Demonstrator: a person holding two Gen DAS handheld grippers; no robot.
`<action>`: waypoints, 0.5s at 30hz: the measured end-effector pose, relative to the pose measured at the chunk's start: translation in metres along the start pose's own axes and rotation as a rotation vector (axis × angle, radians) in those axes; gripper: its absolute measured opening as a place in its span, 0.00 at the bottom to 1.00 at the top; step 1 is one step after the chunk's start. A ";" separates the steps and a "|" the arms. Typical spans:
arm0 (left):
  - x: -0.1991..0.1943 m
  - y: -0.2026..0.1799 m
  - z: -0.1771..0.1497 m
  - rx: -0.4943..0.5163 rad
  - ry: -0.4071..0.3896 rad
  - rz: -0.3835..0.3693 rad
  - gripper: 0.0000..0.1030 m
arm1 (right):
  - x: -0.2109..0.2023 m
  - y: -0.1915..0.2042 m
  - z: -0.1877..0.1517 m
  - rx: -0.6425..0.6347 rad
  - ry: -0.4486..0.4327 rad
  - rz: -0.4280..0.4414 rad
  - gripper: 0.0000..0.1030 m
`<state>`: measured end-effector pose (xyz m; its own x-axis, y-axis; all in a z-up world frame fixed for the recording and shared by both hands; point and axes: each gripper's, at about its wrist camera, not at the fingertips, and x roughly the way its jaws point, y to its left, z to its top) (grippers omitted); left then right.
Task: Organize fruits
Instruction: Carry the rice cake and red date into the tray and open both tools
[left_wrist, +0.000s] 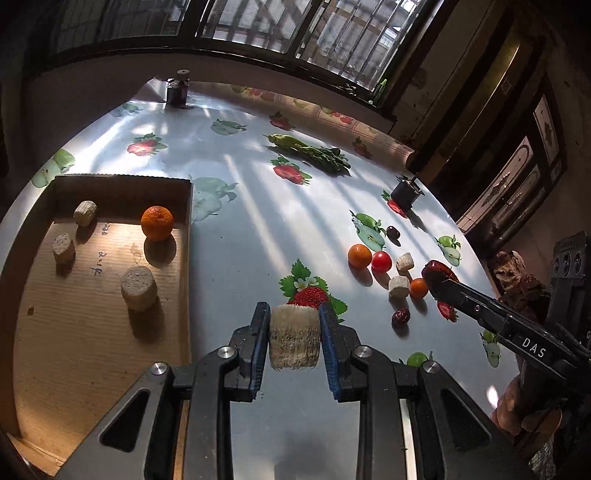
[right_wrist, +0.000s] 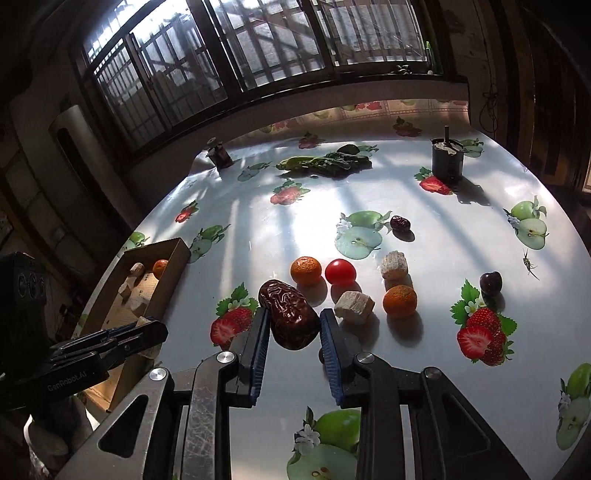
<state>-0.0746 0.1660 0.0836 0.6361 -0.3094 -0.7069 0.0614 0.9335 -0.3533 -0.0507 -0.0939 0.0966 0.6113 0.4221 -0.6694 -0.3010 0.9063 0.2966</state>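
My left gripper (left_wrist: 294, 314) is shut on a pale fibrous cylinder chunk (left_wrist: 294, 339), held above the table just right of the cardboard box (left_wrist: 110, 181). The box holds an orange (left_wrist: 157, 223) and three pale chunks (left_wrist: 138, 293). My right gripper (right_wrist: 293, 321) is shut on a large wrinkled dark red date (right_wrist: 291, 317), lifted over the fruit cluster. On the table lie two oranges (right_wrist: 306, 270) (right_wrist: 399, 301), a red tomato (right_wrist: 340, 272), two pale chunks (right_wrist: 394, 265) (right_wrist: 354, 306), a small date (right_wrist: 400, 223) and a dark cherry (right_wrist: 491, 282).
The round table (right_wrist: 424, 229) has a glossy cloth printed with strawberries and apples. Leafy greens (right_wrist: 325, 161) lie near the back, with a black container (right_wrist: 447, 158) at back right and a small jar (right_wrist: 219, 153) at back left. A barred window runs behind.
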 end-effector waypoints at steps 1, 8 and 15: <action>-0.007 0.017 0.003 -0.015 -0.011 0.043 0.25 | 0.003 0.017 0.002 -0.022 0.004 0.027 0.29; -0.029 0.122 0.014 -0.134 -0.008 0.212 0.25 | 0.053 0.125 0.001 -0.166 0.095 0.167 0.29; -0.024 0.185 0.018 -0.212 0.040 0.304 0.25 | 0.123 0.207 -0.019 -0.290 0.228 0.218 0.30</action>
<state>-0.0643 0.3496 0.0463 0.5704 -0.0348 -0.8206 -0.2886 0.9269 -0.2399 -0.0515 0.1455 0.0623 0.3426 0.5588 -0.7553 -0.6186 0.7392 0.2663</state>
